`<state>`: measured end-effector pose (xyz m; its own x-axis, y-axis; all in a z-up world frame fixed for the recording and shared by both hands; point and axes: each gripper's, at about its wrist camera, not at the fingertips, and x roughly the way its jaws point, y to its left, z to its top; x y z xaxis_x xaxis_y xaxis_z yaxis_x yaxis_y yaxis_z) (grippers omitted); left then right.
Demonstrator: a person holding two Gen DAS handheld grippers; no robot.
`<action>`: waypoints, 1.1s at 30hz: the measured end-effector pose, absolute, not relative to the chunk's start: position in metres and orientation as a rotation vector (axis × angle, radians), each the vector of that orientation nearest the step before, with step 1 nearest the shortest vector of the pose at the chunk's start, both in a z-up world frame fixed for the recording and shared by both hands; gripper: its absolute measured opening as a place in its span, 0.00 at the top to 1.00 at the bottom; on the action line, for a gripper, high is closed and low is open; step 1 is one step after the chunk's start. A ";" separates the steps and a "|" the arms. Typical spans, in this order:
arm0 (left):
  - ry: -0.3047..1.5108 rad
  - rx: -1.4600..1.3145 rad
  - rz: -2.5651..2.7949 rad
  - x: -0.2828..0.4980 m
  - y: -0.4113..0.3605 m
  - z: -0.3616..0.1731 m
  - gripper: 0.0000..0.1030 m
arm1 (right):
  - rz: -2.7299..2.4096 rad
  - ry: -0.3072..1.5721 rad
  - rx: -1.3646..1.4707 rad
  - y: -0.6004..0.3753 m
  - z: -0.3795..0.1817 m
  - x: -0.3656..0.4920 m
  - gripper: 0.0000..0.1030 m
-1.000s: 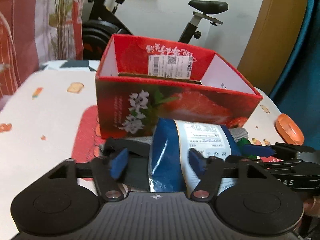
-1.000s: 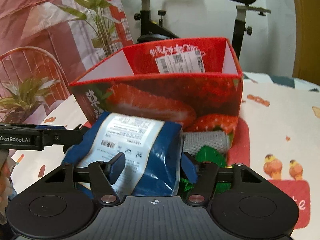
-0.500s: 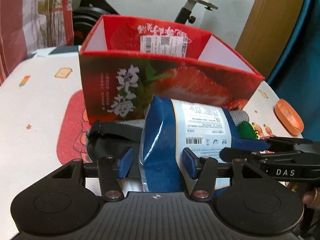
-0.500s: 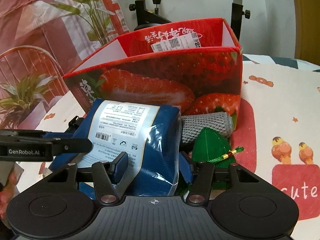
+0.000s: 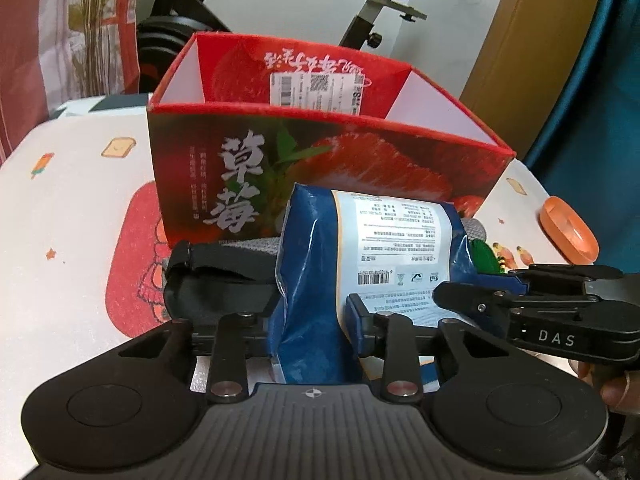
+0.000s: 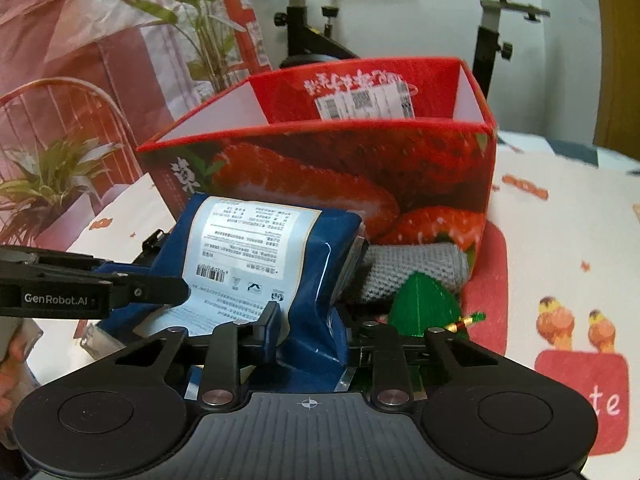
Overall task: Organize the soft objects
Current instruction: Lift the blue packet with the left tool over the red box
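A soft blue bag with a white label (image 5: pixel 360 264) is held off the table in front of the red strawberry box (image 5: pixel 320 160). My left gripper (image 5: pixel 312 320) is shut on the bag's left end. My right gripper (image 6: pixel 308 320) is shut on its right end (image 6: pixel 260 264). The open box (image 6: pixel 340 176) stands just behind the bag. A grey knitted cloth (image 6: pixel 416 272) and a green leaf-shaped item (image 6: pixel 424 304) lie on the table at the box's foot. A black soft item (image 5: pixel 216 284) lies left of the bag.
An orange tape roll (image 5: pixel 568 232) lies at the table's right. The table has a white cloth with red cartoon patches (image 5: pixel 132 260). An exercise bike (image 5: pixel 380 8) and plants (image 6: pixel 52 184) stand behind the table.
Both grippers have closed further on the blue bag and raised it slightly toward the box. The box looks nearer and larger.
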<state>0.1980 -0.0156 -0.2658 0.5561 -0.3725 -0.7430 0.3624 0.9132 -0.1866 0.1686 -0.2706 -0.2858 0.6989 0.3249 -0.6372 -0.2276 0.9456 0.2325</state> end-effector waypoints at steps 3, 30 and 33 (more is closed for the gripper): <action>0.854 -0.003 -0.435 0.194 -0.016 -0.260 0.66 | 0.310 0.705 0.134 -0.270 -0.278 0.165 0.76; 0.634 -0.039 -0.476 0.242 -0.017 -0.149 0.66 | 0.364 0.558 0.043 -0.274 -0.149 0.254 0.76; 0.647 -0.049 -0.467 0.272 -0.019 -0.146 0.66 | 0.364 0.602 0.024 -0.267 -0.147 0.293 0.76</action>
<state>0.2724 -0.0191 -0.1458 0.6980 -0.4339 -0.5697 0.4040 0.8954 -0.1871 0.2929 -0.2666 -0.1465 0.7627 0.3415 -0.5493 -0.3275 0.9362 0.1273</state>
